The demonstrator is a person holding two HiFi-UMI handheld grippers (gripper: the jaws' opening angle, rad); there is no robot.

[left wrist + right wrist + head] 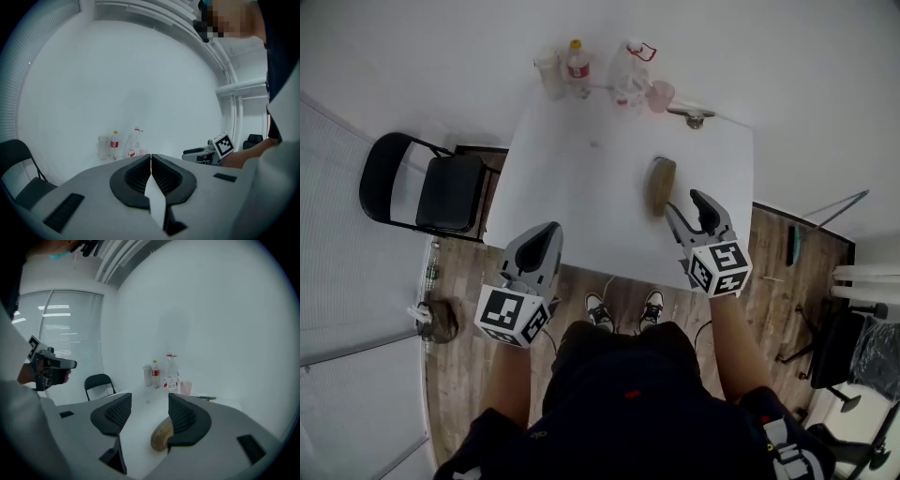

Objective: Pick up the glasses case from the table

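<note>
None of the lift is done: your right claw [682, 200] gapes empty just short of the glasses case [661, 186], left claw [549, 231] closed.

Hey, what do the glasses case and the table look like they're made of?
The glasses case looks tan and matte with a faint grain, so perhaps faux leather or fabric over a hard shell; the pictures don't settle which. The table looks plain white, smooth and low in sheen, likely laminate or painted board.
</note>
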